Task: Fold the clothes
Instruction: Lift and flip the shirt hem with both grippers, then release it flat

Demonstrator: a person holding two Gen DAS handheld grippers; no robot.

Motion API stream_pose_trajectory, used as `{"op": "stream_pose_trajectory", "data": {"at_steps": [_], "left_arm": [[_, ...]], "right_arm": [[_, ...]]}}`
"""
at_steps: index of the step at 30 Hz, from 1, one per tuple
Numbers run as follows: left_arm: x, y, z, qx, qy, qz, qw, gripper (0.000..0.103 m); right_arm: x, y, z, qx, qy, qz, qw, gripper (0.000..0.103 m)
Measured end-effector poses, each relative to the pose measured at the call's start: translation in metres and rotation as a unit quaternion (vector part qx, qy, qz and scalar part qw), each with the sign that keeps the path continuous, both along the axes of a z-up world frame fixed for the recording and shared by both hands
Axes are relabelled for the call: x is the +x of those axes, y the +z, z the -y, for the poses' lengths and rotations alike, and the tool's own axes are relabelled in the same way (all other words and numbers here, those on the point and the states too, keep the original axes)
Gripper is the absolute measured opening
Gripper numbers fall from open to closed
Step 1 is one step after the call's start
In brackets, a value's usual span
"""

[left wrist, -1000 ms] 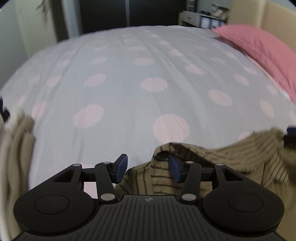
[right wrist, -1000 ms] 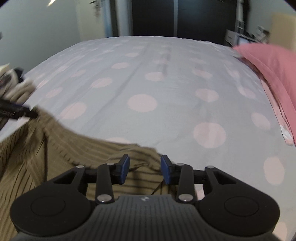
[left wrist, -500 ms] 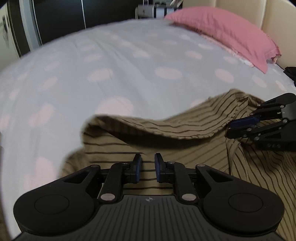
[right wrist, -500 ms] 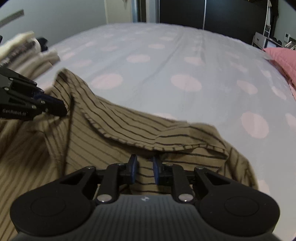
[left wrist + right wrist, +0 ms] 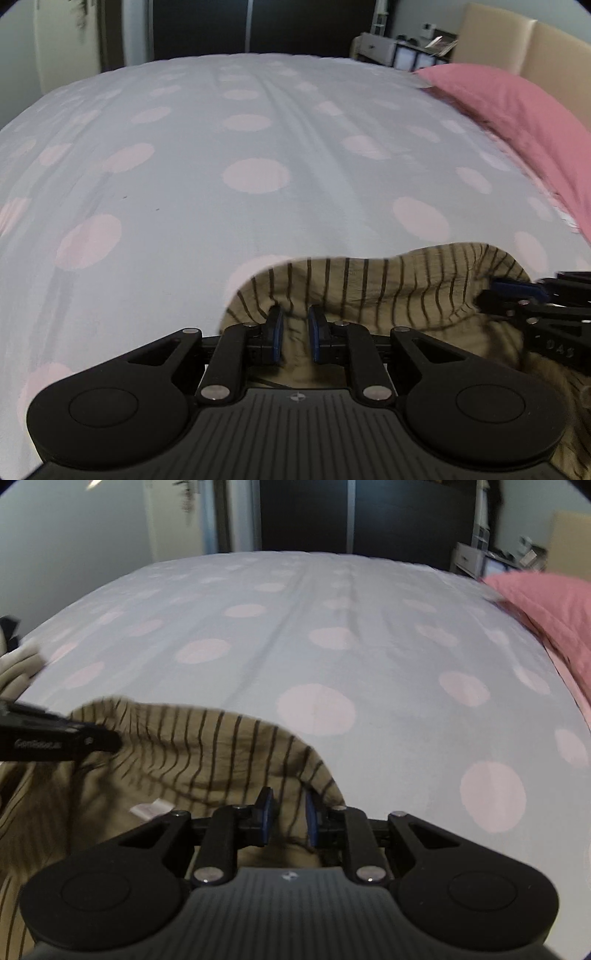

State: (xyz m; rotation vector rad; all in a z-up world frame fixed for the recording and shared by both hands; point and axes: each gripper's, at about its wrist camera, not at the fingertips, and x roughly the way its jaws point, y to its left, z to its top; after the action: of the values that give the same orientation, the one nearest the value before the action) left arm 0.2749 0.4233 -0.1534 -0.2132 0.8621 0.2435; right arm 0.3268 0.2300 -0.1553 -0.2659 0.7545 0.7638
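A tan shirt with thin dark stripes [image 5: 373,288] hangs bunched over the near edge of the bed. My left gripper [image 5: 295,332] is shut on a fold of its upper edge, with cloth filling the narrow gap between the blue pads. My right gripper [image 5: 288,819] is shut on the same edge further right, and it also shows in the left wrist view as my right gripper [image 5: 517,291]. The striped shirt [image 5: 207,746] spans between them, and my left gripper [image 5: 85,738] pinches its far corner. A white label [image 5: 151,808] shows on the inside.
The bed sheet [image 5: 258,129] is pale grey with pink dots and stretches ahead. A pink pillow [image 5: 517,110] lies at the right by a beige headboard [image 5: 535,40]. More beige clothes [image 5: 18,664] sit at the left edge. Dark wardrobe doors stand beyond the bed.
One second ago both grippers stood open over the shirt. They have since shut on its edge, and the edge now stands raised and stretched between them, facing across the bed.
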Motion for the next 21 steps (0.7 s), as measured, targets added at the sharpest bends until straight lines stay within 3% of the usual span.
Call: {"op": "stream_pose_trajectory", "data": {"at_steps": [6,9,11,13,17,21], "left_arm": [[0.004,-0.003,-0.002,-0.003,0.010,-0.014,0.9999,0.014],[-0.003,0.010,-0.003,-0.009,0.006,-0.005,0.9999,0.015],[-0.013,0.023,-0.003,-0.012,0.003,0.005,0.9999,0.026],[-0.028,0.037,-0.004,-0.007,0.000,0.015,0.9999,0.031],[-0.069,0.063,-0.009,0.010,0.002,0.022,0.9997,0.040],[-0.121,0.082,-0.021,0.018,0.020,0.012,0.9996,0.040]], "right_arm": [[0.016,-0.009,-0.003,0.002,-0.035,-0.031,0.999,0.021],[0.011,0.006,0.002,0.019,-0.029,-0.027,0.999,0.022],[0.004,0.021,0.013,0.035,-0.024,-0.024,0.999,0.023],[-0.003,0.036,0.028,0.043,-0.022,-0.020,0.999,0.029],[-0.015,0.060,0.068,0.041,-0.033,-0.021,0.998,0.030],[-0.033,0.078,0.128,0.026,-0.061,-0.023,0.998,0.030]]}}
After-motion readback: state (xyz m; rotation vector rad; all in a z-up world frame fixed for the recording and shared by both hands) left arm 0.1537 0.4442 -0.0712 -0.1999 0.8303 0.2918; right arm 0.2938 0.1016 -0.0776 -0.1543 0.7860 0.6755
